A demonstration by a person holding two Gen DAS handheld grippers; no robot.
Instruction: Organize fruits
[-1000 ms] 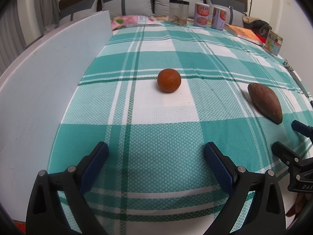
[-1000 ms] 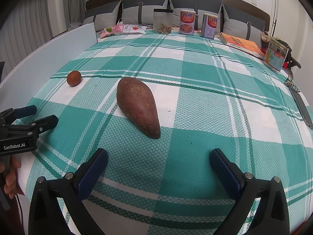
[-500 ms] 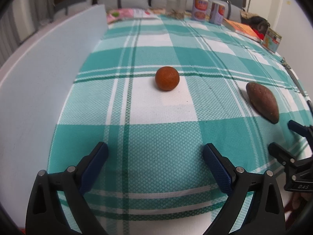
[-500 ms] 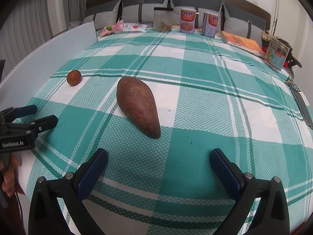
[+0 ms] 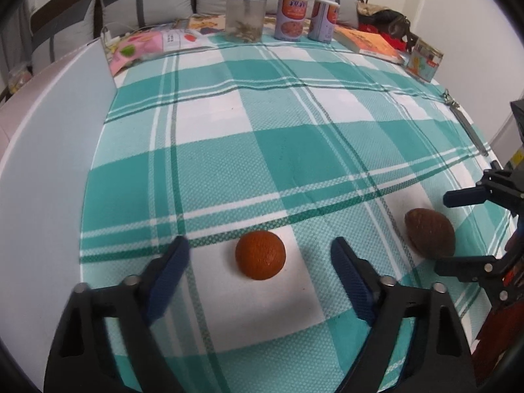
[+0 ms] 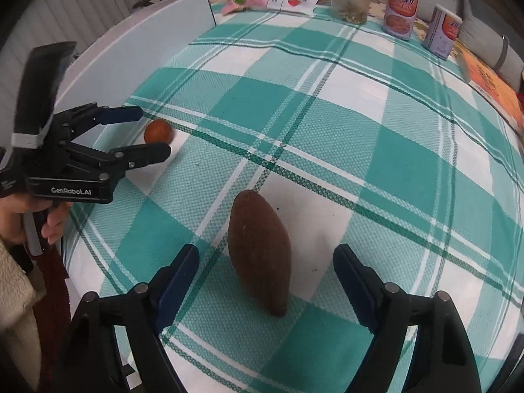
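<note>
Both hand-held grippers are in over the checked cloth (image 5: 294, 150) now, where a second ago they hung back near its front edge. Broad open cloth runs behind the fruit to the cans (image 5: 291, 16); a white board (image 5: 49, 150) walls the left side. The sweet potato (image 6: 260, 250) lies between the right hand-held gripper (image 6: 265, 271) jaws, just narrowing, untouched. The orange (image 5: 260, 254) sits between the left hand-held gripper (image 5: 260, 270) jaws, also closing, still clear. Both tilt steeply down.

My right gripper (image 5: 458, 229) runs off the frame's right edge, can labels (image 5: 292, 16) at the tablecloth's far edge too small to read, my left finger (image 5: 170, 271) motion-blurred.
</note>
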